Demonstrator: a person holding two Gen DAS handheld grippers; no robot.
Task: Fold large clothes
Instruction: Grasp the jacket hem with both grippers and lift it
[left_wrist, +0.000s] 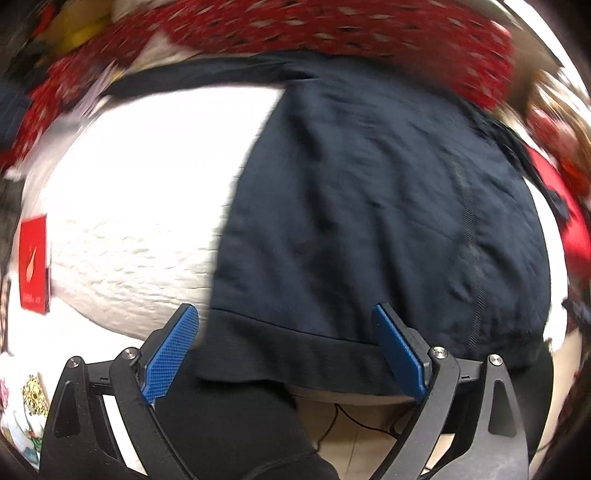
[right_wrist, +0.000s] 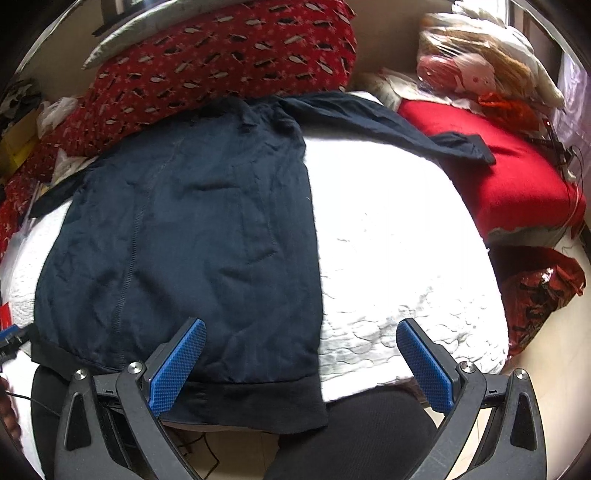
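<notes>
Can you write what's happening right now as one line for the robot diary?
step: fold pending | dark navy long-sleeved top: flat on white quilted mattress | left gripper: open over hem | right gripper: open, empty

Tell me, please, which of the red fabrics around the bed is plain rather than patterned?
The plain one is the red cushion on the right, under the sleeve; the red blanket behind is patterned.

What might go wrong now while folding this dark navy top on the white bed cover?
1. The hem band hangs over the bed edge, so the navy top may slide off when pulled.
2. One sleeve lies stretched onto the red cushion and may drag or bunch.
3. Both the left gripper and the right gripper have open jaws holding nothing; a grasp could also pinch the white cover.
</notes>
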